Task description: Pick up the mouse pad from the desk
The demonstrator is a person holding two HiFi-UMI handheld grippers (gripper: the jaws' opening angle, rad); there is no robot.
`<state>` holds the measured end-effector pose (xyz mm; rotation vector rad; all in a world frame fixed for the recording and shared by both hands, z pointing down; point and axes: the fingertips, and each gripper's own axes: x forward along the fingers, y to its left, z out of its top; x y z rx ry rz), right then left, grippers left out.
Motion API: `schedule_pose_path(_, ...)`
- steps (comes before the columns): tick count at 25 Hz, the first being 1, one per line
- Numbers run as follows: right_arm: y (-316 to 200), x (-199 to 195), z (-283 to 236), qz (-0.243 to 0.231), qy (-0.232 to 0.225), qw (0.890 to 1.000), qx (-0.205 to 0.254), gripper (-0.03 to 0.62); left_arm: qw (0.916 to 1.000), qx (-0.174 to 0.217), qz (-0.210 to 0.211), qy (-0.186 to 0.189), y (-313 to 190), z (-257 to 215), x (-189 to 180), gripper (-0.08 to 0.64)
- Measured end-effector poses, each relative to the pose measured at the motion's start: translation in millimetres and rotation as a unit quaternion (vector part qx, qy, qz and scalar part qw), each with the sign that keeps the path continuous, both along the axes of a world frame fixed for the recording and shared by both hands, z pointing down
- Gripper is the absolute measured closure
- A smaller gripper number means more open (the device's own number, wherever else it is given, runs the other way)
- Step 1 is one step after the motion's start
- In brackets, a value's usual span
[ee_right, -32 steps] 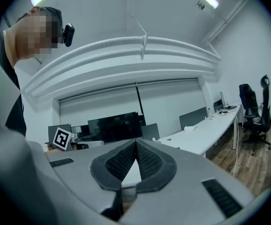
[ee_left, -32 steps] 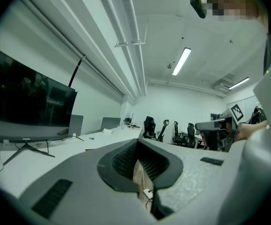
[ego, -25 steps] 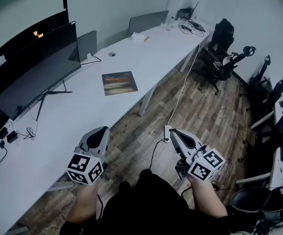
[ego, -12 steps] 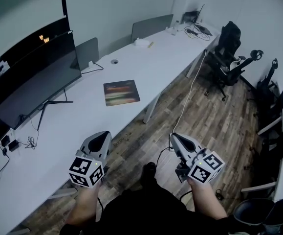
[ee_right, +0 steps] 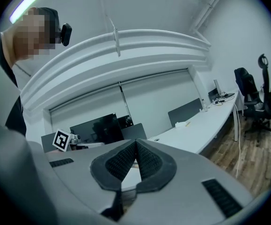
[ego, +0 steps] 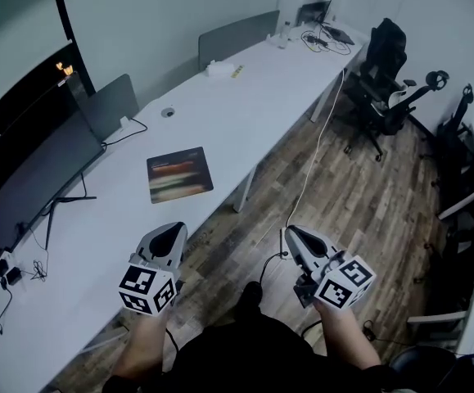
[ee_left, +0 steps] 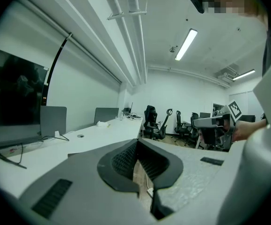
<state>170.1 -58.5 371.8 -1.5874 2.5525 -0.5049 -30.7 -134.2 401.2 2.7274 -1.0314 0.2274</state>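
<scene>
The person is walking up to the bench (ego: 245, 109). In the head view the mouse pad (ego: 179, 174) is sitting lower & more to the left than a sec ago, so it is getting nearer to both tools. The big monitor (ego: 32, 182) is sliding off toward 9 o'clock too.

The mouse pad is lying flat on the bench, close to the front edge, w/ nothing on top of it. It is sitting at about 12 o'clock from the left hand-held gripper (ego: 168, 234) & about 10 o'clock from the right hand-held gripper (ego: 294, 237). Neither one is touching it yet. Some bare bench is lying between the pad & the left one. The right one is hanging out over the wood floor (ego: 351, 195), well apart from the pad.

Both tools are staying in the same spot in front of the person's body, as before. The left hand-held gripper is keeping its jaws pressed together w/ nothing in them. The right hand-held gripper is doing the same: jaws together, nothing held.

So the job is only just starting. The person is prob. still closing in, not grabbing yet. The jaws are going to need to open first. The pad is looking thin & flat, so getting a jaw under its edge is prob. going to be the tricky bit.
</scene>
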Motion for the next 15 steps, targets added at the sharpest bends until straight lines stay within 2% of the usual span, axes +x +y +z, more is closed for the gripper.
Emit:
schedule_pose_path(8, -61.0, 80.8, -0.8, -0.01, -0.012, 1.0, -0.004, 0.588, 0.9998, 0.009, 0.006, -0.014, -55.2, -10.5, 91.1, 0.551)
schedule_pose_path(12, -80.8, 106.2, -2.4, -0.025, -0.025, 0.999, 0.001, 0.588, 0.9991, 0.027, -0.006, -0.033, -69.3, -19.3, 117.2, 0.551)
schedule_pose_path(15, -95.7, 115.6, -0.3, -0.033, -0.023, 0.999, 0.001, 0.588, 0.9986, 0.029, -0.016, -0.042, -75.8, -19.9, 123.3, 0.551)
